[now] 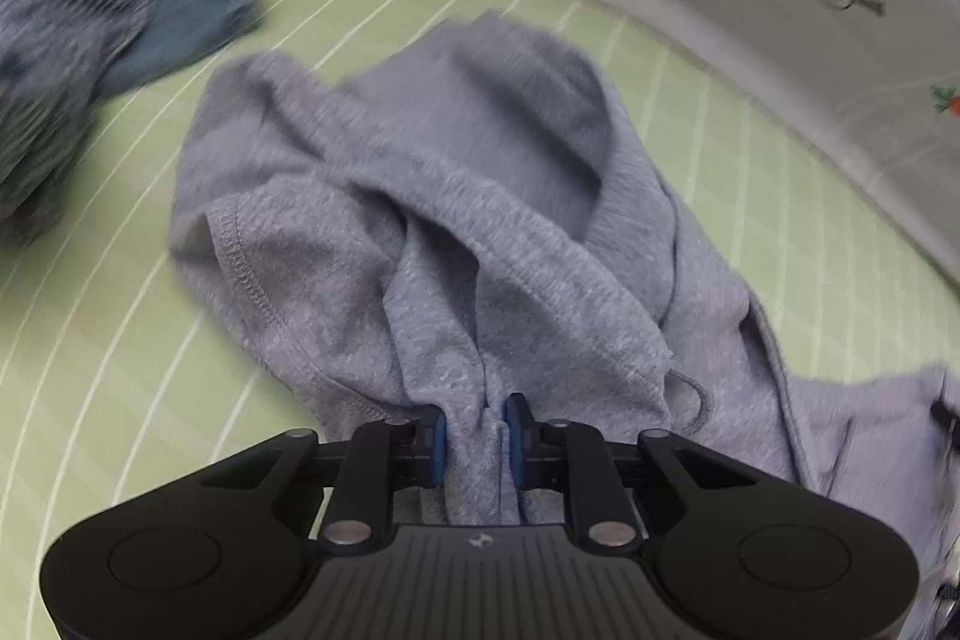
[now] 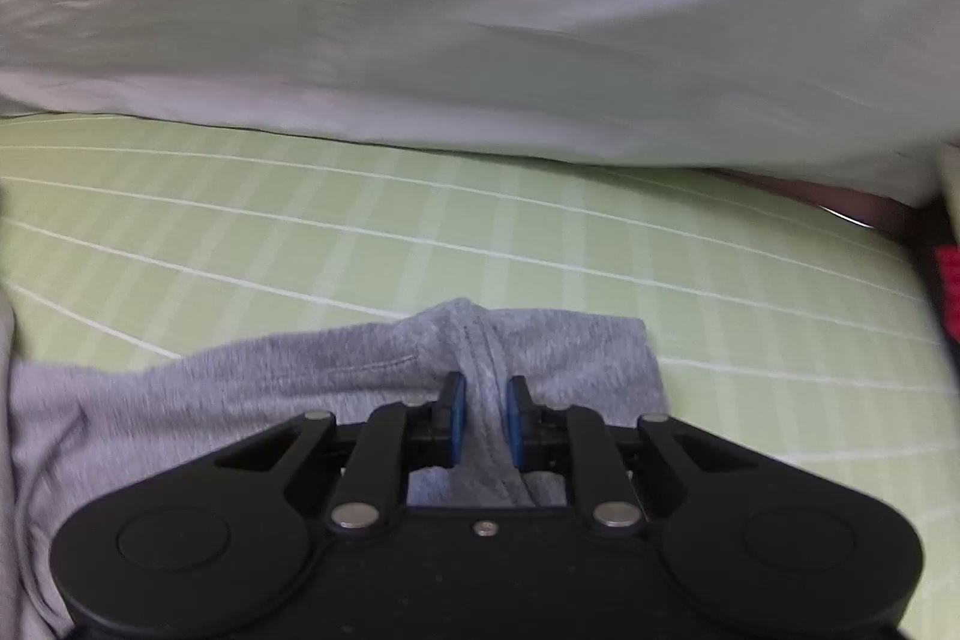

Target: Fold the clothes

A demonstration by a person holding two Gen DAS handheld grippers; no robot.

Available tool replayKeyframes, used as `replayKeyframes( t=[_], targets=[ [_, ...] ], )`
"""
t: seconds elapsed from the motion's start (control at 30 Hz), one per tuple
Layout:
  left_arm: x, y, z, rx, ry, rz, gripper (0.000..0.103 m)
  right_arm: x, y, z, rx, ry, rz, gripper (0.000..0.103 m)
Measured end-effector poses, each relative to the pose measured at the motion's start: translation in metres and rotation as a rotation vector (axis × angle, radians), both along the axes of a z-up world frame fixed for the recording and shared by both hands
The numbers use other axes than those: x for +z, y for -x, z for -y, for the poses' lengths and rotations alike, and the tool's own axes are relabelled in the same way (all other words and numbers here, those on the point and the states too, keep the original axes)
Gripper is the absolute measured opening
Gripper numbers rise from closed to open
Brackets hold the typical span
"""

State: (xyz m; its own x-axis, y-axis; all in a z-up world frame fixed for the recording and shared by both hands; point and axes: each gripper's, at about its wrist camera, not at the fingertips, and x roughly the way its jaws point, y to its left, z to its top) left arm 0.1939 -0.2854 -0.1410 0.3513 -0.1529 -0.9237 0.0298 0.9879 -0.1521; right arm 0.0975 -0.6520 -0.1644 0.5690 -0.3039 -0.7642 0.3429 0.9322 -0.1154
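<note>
Both tools [image 1: 474, 418] [image 2: 485, 394] clamped on grey garment [image 1: 432, 196] edges, green sheet [image 1: 120, 340] all around.

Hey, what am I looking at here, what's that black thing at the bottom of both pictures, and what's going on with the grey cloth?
Each black thing is a hand-held gripper, with a camera on it looking out past its two fingers. One picture comes from the left gripper, the other from the right gripper. Both are shut on a grey garment that lies bunched on a green striped sheet. A white cloth with a carrot print lies behind, and a blue pile sits off to the left.
</note>
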Motion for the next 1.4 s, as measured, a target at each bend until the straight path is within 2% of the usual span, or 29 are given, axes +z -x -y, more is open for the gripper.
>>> replayKeyframes(
  t=[0.13, 0.2, 0.23, 0.3, 0.37, 0.43, 0.53, 0.67, 0.93, 1.2, 1.4],
  targets=[
    [0.003, -0.039, 0.046, -0.076, 0.036, 0.039, 0.02, -0.001, 0.026, 0.027, -0.146, 0.031, -0.03, 0.014],
    [0.013, -0.052, 0.071, -0.124, 0.047, 0.061, 0.024, -0.001, 0.046, 0.04, -0.228, 0.051, -0.053, 0.015],
    [0.019, -0.053, 0.081, -0.141, 0.046, 0.081, 0.028, -0.001, 0.058, 0.047, -0.268, 0.06, -0.065, 0.015],
    [0.031, -0.047, 0.094, -0.176, 0.048, 0.106, 0.048, -0.001, 0.084, 0.058, -0.344, 0.068, -0.085, 0.015],
    [0.041, -0.034, 0.098, -0.191, 0.038, 0.116, 0.057, -0.002, 0.108, 0.067, -0.413, 0.069, -0.102, 0.015],
    [0.047, -0.019, 0.099, -0.203, 0.003, 0.116, 0.057, -0.003, 0.133, 0.069, -0.464, 0.06, -0.111, 0.015],
    [0.059, 0.006, 0.085, -0.204, -0.03, 0.106, 0.059, -0.003, 0.166, 0.063, -0.513, 0.03, -0.107, 0.015],
    [0.075, 0.035, 0.047, -0.186, -0.017, 0.101, 0.063, -0.004, 0.185, 0.034, -0.522, 0.0, -0.084, 0.015],
    [0.097, 0.097, -0.01, -0.183, -0.023, 0.145, 0.065, -0.005, 0.224, -0.023, -0.54, -0.058, -0.037, 0.015],
    [0.089, 0.13, -0.062, -0.18, -0.024, 0.113, 0.066, -0.004, 0.244, -0.08, -0.609, -0.139, 0.005, 0.016],
    [0.074, 0.131, -0.1, -0.197, -0.044, 0.082, 0.067, -0.003, 0.235, -0.152, -0.612, -0.158, 0.008, 0.016]
  ],
)
